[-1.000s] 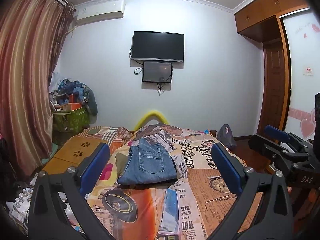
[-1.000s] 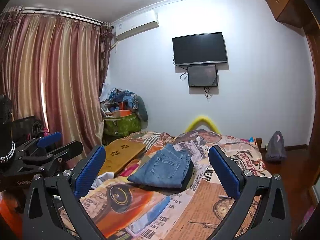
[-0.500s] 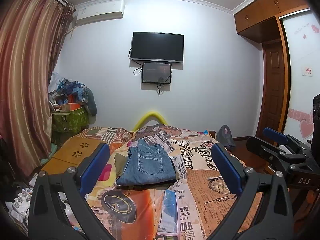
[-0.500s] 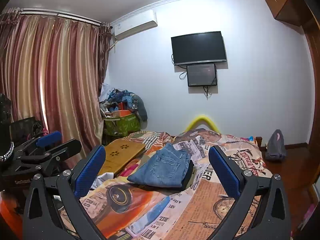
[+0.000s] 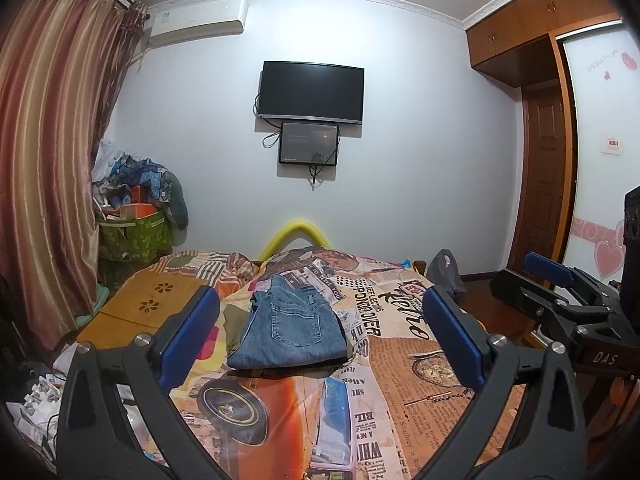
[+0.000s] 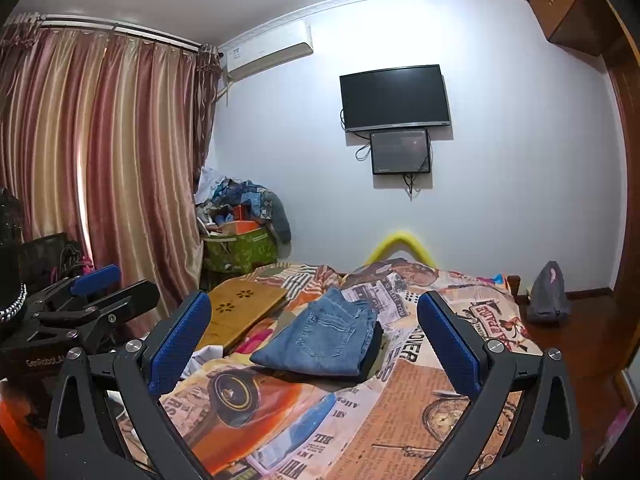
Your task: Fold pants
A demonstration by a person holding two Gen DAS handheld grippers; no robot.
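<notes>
Blue jeans lie folded into a compact rectangle on the printed bedspread, back pocket up. The same jeans show in the right wrist view, a dark layer under their right edge. My left gripper is held back from the bed, above its near end, open and with nothing between its blue pads. My right gripper is likewise open and empty, raised short of the jeans. Each gripper appears at the edge of the other's view: the right gripper and the left gripper.
A wooden lap table lies on the bed left of the jeans. A green basket of clutter stands by the curtain. A grey bag sits on the floor at the right. A TV hangs on the far wall.
Both grippers have shifted only slightly, staying open and away from the folded jeans. The jeans have not moved.
</notes>
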